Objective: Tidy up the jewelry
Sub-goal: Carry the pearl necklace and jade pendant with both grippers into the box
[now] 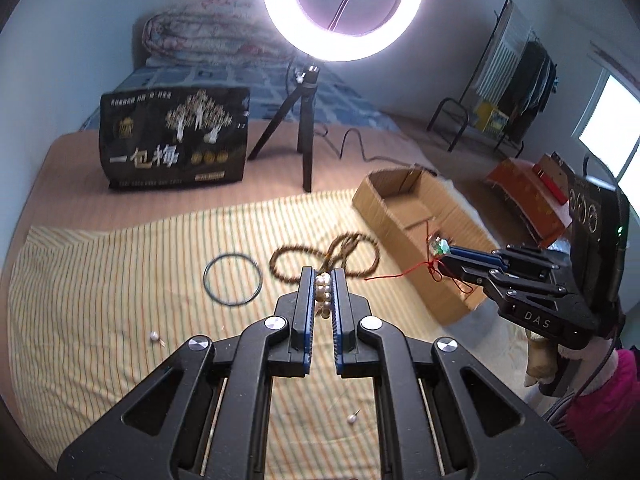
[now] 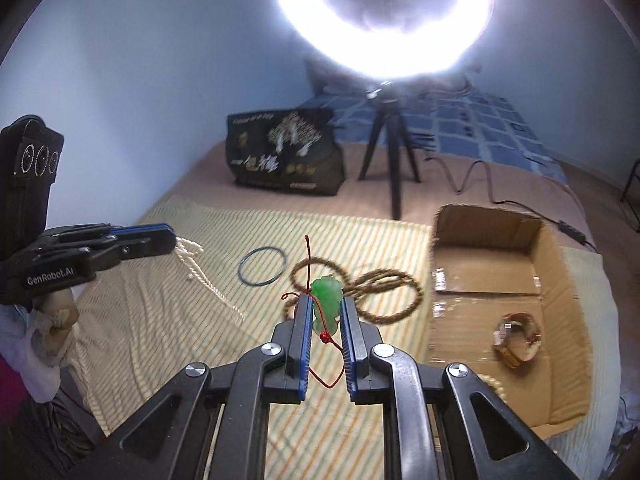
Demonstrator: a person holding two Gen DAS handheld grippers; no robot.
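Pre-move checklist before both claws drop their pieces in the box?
1. Right claw shut on green pendant: ok.
2. Left claw shut on pearl strand: ok.
3. Cardboard box open, floor space free beside bracelet: ok.
4. Red cord clear of the brown bead necklace: cannot tell.
5. Loose pearls on cloth collected: not ok.
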